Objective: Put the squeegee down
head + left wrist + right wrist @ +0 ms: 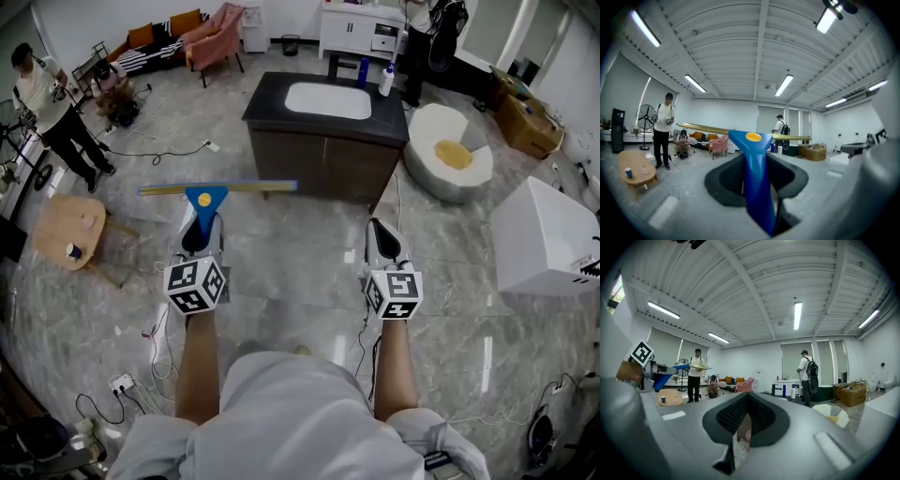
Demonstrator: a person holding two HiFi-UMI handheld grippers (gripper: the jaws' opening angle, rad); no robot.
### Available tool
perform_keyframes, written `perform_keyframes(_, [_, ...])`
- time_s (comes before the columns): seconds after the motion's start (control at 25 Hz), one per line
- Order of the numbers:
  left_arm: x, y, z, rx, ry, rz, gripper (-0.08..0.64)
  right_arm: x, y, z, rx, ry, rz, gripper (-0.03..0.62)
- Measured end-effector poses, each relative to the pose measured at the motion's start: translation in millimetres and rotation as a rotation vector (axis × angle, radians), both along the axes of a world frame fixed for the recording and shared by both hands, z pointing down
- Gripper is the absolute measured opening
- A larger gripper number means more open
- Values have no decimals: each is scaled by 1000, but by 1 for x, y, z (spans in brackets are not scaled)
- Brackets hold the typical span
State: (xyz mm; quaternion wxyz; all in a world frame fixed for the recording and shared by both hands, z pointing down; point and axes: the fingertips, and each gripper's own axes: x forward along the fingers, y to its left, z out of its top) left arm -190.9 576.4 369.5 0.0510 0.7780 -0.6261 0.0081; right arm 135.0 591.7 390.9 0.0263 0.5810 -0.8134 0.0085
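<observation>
1. Up in the air and level: the blue-handled plastic squeegee with a long, yellow-edged blade (208, 192), held over the grey marble floor (291, 272), short of the dark vanity cabinet with a white basin (319, 159).
2. Clamped on that blue handle, just behind the yellow dot: the left gripper (199, 234), squeezing from both sides, with the blade crosswise out front.
3. Right gripper (384, 246): jaws together, empty, well apart from the squeegee.
4. Probably light and stiff, being moulded plastic, and likely a little slick under the pads.
5. Long, thin blade, so apt to swing or twist if gripped off-centre.
6. Best hold, by the look of it: exactly here, on the narrow neck of the handle near the blade's middle, for balance.
7. For the set-down: lay flat and ease off gently. Soft wiping edge likely to bend if pressed against anything.
</observation>
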Motion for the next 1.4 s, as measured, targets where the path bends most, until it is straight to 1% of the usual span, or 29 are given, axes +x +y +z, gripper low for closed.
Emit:
perform_keyframes(0.16, [7, -16, 6, -9, -3, -5, 127, 4, -19, 5, -3, 3, -15, 3])
perform_keyframes(0.36, [9, -45, 6, -3, -9, -2, 127, 2, -50, 9, -7, -6, -25, 3])
perform_keyframes(0.64, [-4, -106, 16, -6, -6, 8, 127, -12, -110, 17, -12, -25, -27, 3])
perform_keyframes(0.84, [-24, -172, 22, -22, 12, 20, 127, -30, -169, 17, -24, -17, -7, 3])
perform_keyframes(1.16, [-52, -298, 25, -50, 21, 71, 127, -61, -282, 17, -61, -20, 31, 3])
perform_keyframes(1.4, [-82, -380, 25, -62, 36, 93, 127, -93, -358, 7, -51, -7, 53, 3])
